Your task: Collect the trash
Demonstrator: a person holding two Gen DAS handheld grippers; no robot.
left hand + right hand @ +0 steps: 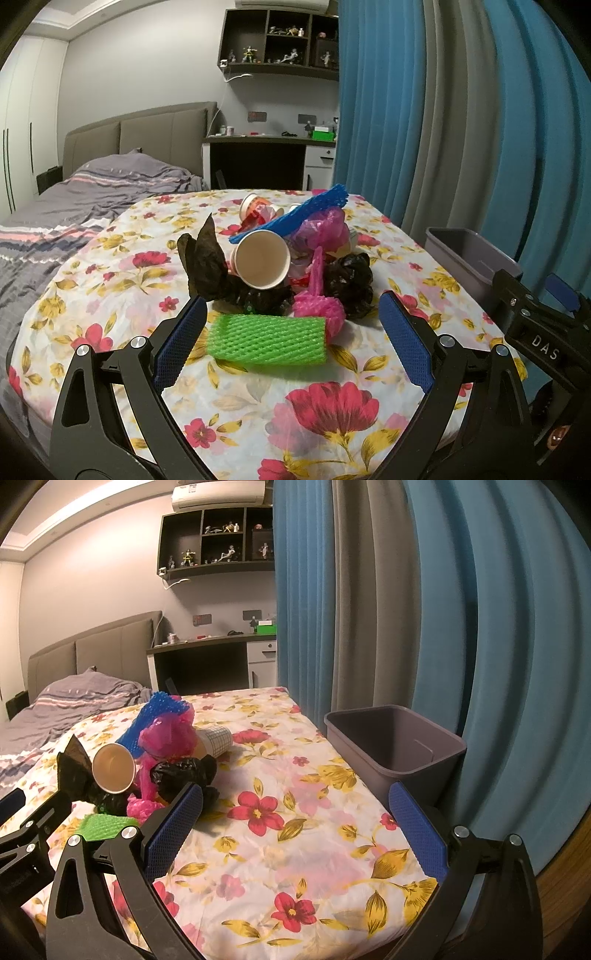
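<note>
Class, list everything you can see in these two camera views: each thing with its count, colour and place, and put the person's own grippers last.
Foam net sleeve: one, green, nearest the left gripper.
Foam net: one, blue, atop the pile.
Paper cups: at least three, white, on their sides in the pile.
Plastic bags: several, black and pink, crumpled in the pile.
Bin: one, grey, empty, at the table's right edge.
Tablecloth: one, floral, covering the table.
Bed: one, grey, behind on the left.
Curtain: blue and grey, on the right.
Left gripper: open.
Right gripper: open, empty.

Shelf figurines (291, 55) too small; bin (469, 258) partly behind right gripper (554, 314).
</note>
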